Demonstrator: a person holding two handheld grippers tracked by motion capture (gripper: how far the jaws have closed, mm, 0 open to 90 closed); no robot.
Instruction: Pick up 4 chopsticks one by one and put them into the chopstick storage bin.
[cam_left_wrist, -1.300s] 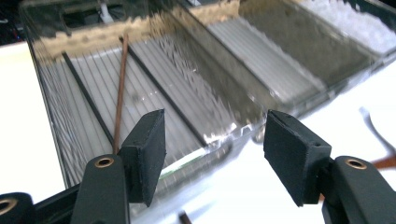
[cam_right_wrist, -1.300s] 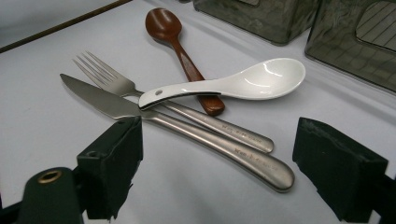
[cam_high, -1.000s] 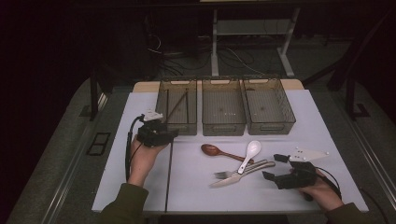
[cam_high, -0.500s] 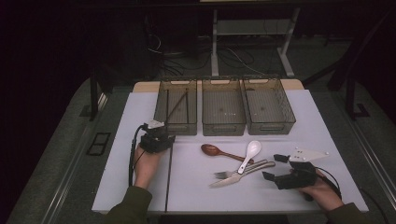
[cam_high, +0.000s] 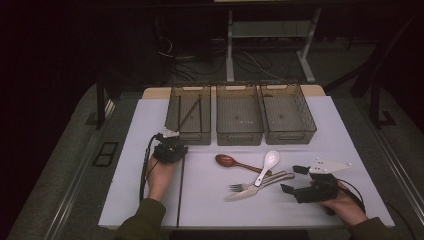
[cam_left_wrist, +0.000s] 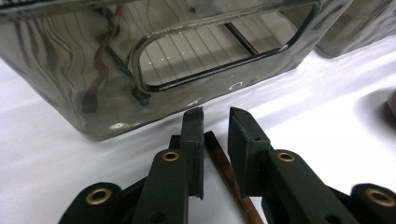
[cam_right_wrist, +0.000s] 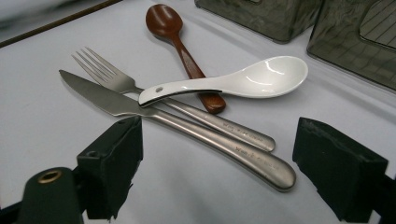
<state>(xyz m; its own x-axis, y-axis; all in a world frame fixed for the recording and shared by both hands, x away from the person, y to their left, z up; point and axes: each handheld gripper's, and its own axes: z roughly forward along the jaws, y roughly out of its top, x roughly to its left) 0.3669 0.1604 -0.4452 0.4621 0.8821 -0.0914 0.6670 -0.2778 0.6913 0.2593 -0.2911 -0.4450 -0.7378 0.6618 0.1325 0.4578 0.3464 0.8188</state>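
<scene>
Change since earlier frame: left gripper (cam_high: 169, 150) came toward the person and down to the table; its jaws had just been closing.
Table: white tabletop (cam_high: 150, 125) bore everything.
Bins: three smoky see-through plastic bins (cam_high: 240, 112) stood in a row at the far side; two dark sticks lay in the left one.
Left gripper: jaws stood nearly together astride the tip of a thin dark-brown wooden chopstick (cam_left_wrist: 229, 173), a sliver of gap still showing on each side; it lay flat on the table just before the left bin.
Right gripper (cam_high: 294, 181): jaws spread wide, resting near the cutlery.
Cutlery: steel knife (cam_right_wrist: 187, 126), steel fork (cam_right_wrist: 140, 91), white ceramic spoon (cam_right_wrist: 243, 80), brown wooden spoon (cam_right_wrist: 177, 42) lay crossed mid-table.
</scene>
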